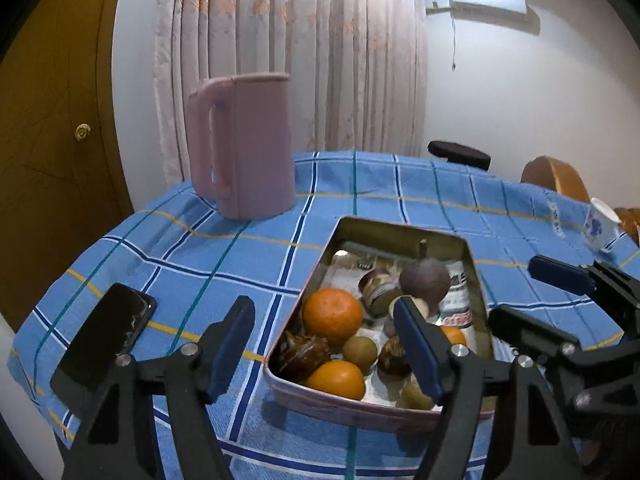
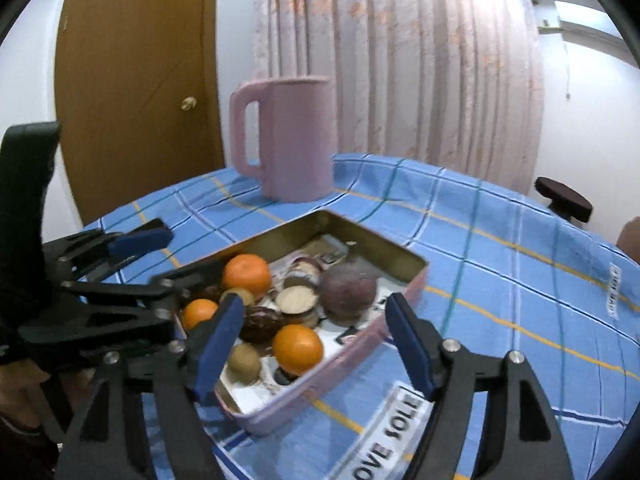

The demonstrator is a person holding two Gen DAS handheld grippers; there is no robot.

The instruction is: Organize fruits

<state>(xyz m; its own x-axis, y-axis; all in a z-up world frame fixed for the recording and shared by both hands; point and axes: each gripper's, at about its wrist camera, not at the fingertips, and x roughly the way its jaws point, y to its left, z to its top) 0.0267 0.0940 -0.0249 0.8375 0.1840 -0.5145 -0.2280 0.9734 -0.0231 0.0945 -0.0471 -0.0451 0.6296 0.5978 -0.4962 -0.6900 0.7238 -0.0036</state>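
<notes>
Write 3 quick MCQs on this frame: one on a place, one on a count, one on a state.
1. Where is the phone?
A. In the tin
B. On the tablecloth, left of the tin
C. Inside the jug

2. How many oranges are in the tin?
A. One
B. Three
C. Five

3. What state is the left gripper in?
A. Open, holding nothing
B. Shut on an orange
C. Shut on the jug handle

Answers:
1 B: the phone lies flat on the tablecloth, outside the tin.
2 B: three oranges show, the largest toward the jug.
3 A: its fingers stand wide apart with nothing between them.
</notes>
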